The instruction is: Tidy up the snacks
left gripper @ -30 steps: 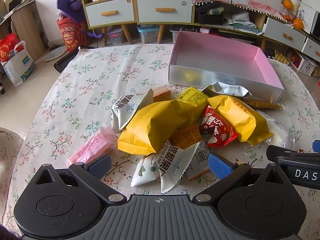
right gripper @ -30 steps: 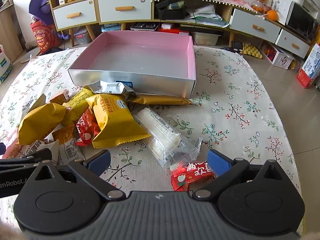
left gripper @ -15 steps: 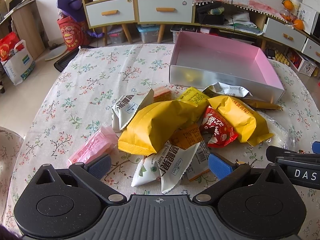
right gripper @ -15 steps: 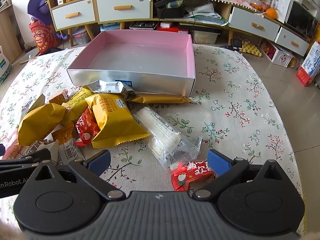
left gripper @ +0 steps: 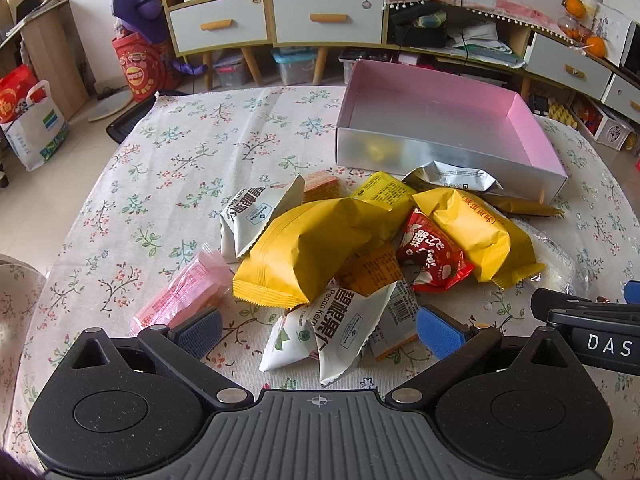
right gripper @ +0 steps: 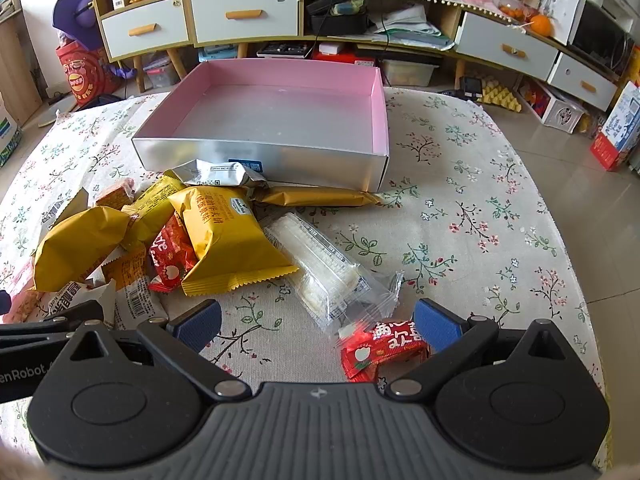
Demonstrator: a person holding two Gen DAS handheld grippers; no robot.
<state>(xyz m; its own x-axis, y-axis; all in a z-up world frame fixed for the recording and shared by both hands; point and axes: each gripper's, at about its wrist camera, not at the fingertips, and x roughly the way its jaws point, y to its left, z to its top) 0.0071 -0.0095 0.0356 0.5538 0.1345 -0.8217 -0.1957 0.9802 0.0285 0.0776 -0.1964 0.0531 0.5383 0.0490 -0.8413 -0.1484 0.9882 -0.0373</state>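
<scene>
A pile of snack packets lies on the flowered tablecloth in front of an empty pink-lined silver box (left gripper: 448, 152) (right gripper: 280, 160). The pile holds a large yellow bag (left gripper: 316, 248), a second yellow bag (right gripper: 228, 240), a red packet (left gripper: 432, 258), white pecan packets (left gripper: 340, 332), a pink packet (left gripper: 180, 296) and a clear wrapped bar (right gripper: 328, 272). My left gripper (left gripper: 318, 326) is open, its pads either side of the white packets. My right gripper (right gripper: 316, 326) is open, near a small red packet (right gripper: 380, 350) by its right pad.
The table edge curves away on the right (right gripper: 568, 240). Behind the table stand low cabinets with drawers (left gripper: 276, 20) and floor clutter. The other gripper's arm shows at the right edge of the left wrist view (left gripper: 592, 332).
</scene>
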